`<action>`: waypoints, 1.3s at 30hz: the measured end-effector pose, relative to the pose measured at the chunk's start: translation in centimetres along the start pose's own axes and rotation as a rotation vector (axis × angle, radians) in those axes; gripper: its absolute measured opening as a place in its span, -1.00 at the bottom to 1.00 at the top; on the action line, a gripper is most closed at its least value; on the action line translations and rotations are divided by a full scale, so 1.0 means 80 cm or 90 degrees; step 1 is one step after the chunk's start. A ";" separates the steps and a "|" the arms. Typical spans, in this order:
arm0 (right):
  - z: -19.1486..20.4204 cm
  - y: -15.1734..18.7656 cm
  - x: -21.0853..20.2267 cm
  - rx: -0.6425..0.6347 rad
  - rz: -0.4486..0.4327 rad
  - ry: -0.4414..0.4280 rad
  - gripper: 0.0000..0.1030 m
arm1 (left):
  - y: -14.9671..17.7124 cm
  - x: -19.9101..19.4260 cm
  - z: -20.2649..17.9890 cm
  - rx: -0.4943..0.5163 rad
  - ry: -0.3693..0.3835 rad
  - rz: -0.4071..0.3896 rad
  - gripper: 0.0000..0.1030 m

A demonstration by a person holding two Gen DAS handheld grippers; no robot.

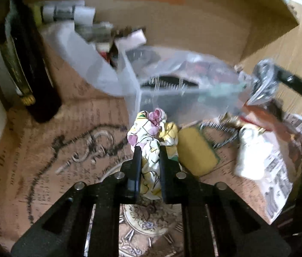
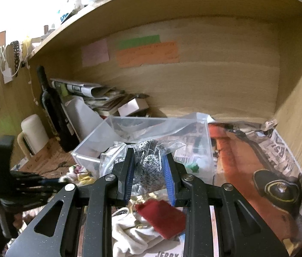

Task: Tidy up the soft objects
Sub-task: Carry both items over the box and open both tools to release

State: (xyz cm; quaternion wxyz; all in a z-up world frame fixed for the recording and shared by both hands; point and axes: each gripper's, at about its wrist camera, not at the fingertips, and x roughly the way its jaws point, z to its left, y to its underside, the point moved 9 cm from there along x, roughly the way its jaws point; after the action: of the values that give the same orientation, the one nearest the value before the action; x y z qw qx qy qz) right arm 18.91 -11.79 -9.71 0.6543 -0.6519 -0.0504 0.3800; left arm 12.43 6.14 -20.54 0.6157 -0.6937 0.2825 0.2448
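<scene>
My left gripper (image 1: 149,150) is shut on a floral scrunchie (image 1: 151,128) of white, yellow and purple cloth, held just in front of a clear plastic box (image 1: 161,90). My right gripper (image 2: 148,156) is shut on a clear bag holding a steel wool scrubber (image 2: 151,171), above the box's near edge (image 2: 90,141). That gripper and bag also show at the right of the left wrist view (image 1: 264,81). A yellow sponge (image 1: 196,150) and a white cloth (image 1: 251,152) lie on the desk. A red cloth (image 2: 161,218) and a white cloth (image 2: 131,235) lie below my right gripper.
A dark bottle (image 2: 54,111) and a white mug (image 2: 33,132) stand at the left. Papers and a small white box (image 2: 133,105) are piled at the back of the wooden alcove. A magazine with an orange car (image 2: 253,167) lies at the right.
</scene>
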 end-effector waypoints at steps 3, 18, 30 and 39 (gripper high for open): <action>-0.005 -0.009 -0.004 0.000 -0.015 0.008 -0.53 | -0.021 -0.026 -0.003 -0.003 0.008 -0.040 -0.74; -0.023 -0.035 0.043 -0.010 0.004 0.033 -0.53 | -0.128 0.000 -0.020 0.008 0.041 -0.096 -0.73; -0.002 0.012 0.124 -0.081 0.138 0.031 -0.48 | -0.114 0.091 -0.019 0.014 0.032 0.009 -0.65; -0.001 0.004 0.099 -0.083 0.108 0.034 0.16 | -0.118 0.074 -0.021 0.031 0.007 -0.020 -0.10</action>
State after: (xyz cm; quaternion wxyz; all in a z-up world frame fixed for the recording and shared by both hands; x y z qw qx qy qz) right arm 24.40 -7.41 -13.37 0.5770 -0.7050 -0.0027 0.4123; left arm 23.23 4.70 -17.64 0.6346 -0.6843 0.2807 0.2240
